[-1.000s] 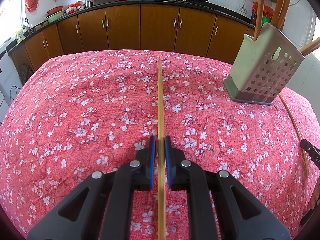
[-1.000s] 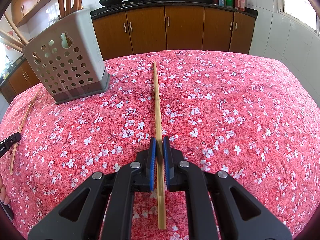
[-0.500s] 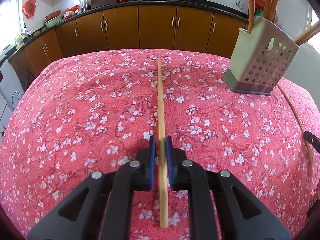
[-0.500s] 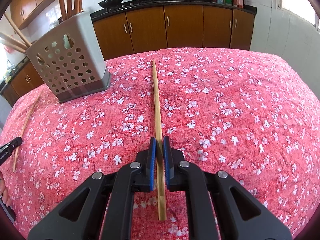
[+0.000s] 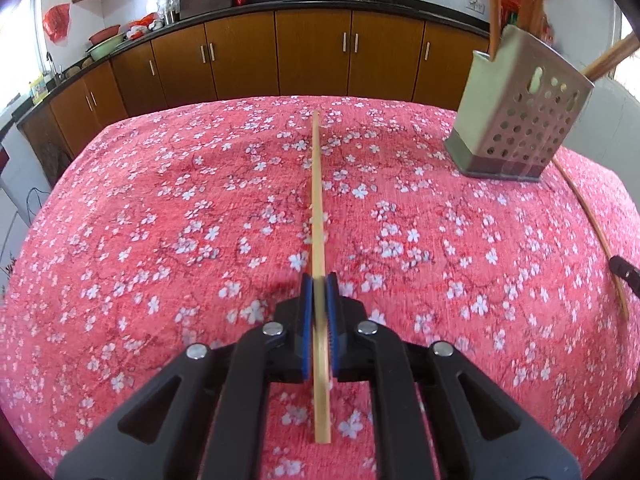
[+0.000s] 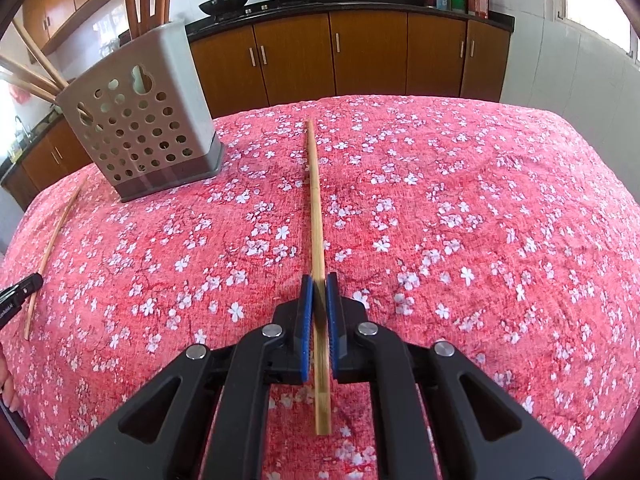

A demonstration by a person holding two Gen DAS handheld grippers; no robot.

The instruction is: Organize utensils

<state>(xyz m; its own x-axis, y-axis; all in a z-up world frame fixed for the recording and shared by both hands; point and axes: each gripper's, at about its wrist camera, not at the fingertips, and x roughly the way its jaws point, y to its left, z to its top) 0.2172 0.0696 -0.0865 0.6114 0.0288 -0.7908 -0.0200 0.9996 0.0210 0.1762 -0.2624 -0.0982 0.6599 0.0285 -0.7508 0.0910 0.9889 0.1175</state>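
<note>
The left tool [image 5: 319, 280] is clamped on a chopstick [image 5: 317, 184] that points straight forward; the holder [image 5: 516, 120] stands ahead to its right. The right tool [image 6: 319, 280] likewise grips a chopstick [image 6: 314, 192], and here the holder [image 6: 140, 128] lies ahead to the left, seemingly nearer.

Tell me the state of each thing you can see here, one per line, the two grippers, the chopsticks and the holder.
left gripper: jaws shut on a chopstick.
left chopstick: clamped, pointing forward over the tablecloth.
right gripper: jaws shut on a chopstick.
right chopstick: clamped, pointing forward.
utensil holder: upright on the cloth, several chopsticks already standing in it.
cabinet doors: closed.
</note>
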